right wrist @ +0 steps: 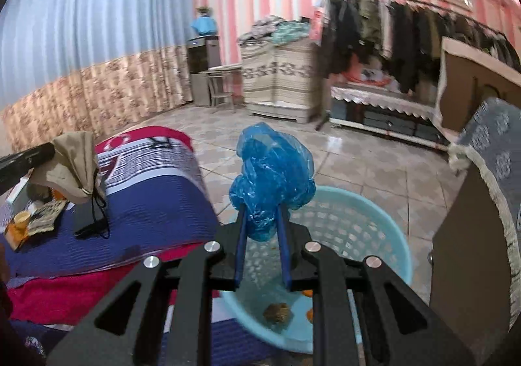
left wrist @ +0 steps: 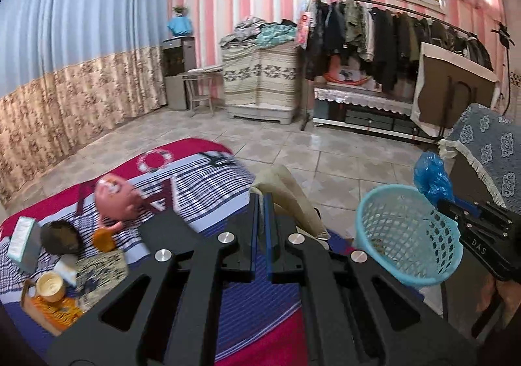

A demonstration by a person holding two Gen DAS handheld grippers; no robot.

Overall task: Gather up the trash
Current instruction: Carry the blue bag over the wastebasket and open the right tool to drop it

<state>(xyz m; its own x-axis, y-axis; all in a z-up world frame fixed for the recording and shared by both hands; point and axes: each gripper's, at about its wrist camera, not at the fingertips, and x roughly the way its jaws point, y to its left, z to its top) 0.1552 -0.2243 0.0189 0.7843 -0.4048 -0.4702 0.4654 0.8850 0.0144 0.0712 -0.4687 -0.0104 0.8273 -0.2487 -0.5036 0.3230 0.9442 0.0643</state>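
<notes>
Right gripper (right wrist: 262, 219) clamps a crumpled blue plastic bag (right wrist: 272, 170) directly above a light-blue basket (right wrist: 384, 229). Left gripper (left wrist: 260, 199), jaws closed, pinches a beige cloth pouch (left wrist: 286, 190); beyond its left side, clutter lies on a striped bedspread (left wrist: 202, 177).

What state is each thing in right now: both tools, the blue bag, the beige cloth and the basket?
Left tool: shut on the beige cloth.
Beige cloth: crumpled, held above the bed.
Right tool: shut on the blue plastic bag.
Blue plastic bag: scrunched, held over the basket.
Basket: upright on the floor, a few scraps at its bottom.
</notes>
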